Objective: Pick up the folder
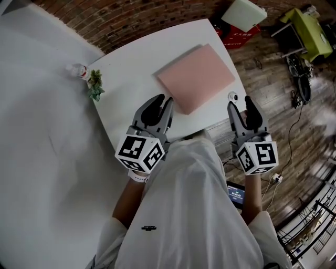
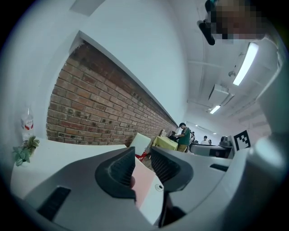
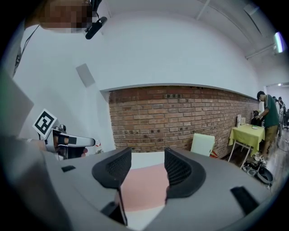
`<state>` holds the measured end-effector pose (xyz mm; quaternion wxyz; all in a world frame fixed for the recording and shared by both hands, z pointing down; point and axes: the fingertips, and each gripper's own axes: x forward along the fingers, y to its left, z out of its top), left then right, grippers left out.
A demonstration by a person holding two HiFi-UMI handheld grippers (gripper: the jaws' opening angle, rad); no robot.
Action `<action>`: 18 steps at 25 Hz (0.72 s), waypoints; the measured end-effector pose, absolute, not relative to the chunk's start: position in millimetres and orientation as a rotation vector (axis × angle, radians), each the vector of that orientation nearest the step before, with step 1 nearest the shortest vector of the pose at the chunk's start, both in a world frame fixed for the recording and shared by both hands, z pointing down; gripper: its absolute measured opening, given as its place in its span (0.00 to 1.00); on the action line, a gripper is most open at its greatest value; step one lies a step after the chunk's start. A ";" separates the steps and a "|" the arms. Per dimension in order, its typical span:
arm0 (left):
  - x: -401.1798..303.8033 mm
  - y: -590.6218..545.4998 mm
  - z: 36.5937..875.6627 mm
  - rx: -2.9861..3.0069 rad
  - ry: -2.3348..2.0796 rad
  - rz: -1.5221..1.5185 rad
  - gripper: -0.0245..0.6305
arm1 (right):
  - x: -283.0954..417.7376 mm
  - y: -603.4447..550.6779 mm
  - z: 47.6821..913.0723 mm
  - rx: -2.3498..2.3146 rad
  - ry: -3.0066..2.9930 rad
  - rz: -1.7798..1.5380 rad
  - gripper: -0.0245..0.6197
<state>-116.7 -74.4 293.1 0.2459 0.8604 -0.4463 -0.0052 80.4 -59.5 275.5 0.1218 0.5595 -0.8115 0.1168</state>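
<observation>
A pink folder (image 1: 197, 78) lies flat on the white table (image 1: 131, 63), toward its right side. My left gripper (image 1: 163, 100) hovers over the table's near edge, just short of the folder's near left corner, its jaws slightly apart with nothing between them. My right gripper (image 1: 240, 102) hangs off the table's right near corner, open and empty. In the left gripper view the folder (image 2: 144, 185) shows through the narrow gap of the left gripper (image 2: 142, 164). In the right gripper view the folder (image 3: 142, 189) lies ahead of the right gripper (image 3: 148, 169).
A small green plant (image 1: 95, 85) and a clear bottle (image 1: 77, 70) stand at the table's far left corner. A small round white object (image 1: 233, 96) sits by the right edge. Beyond the table are a red crate (image 1: 239, 35), a white panel (image 1: 244, 13) and a yellow-green table (image 1: 310, 31).
</observation>
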 end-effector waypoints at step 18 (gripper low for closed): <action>-87.6 -113.0 356.8 2.082 -1.213 -0.025 0.43 | 98.2 -140.1 319.2 1.342 -2.420 0.381 0.54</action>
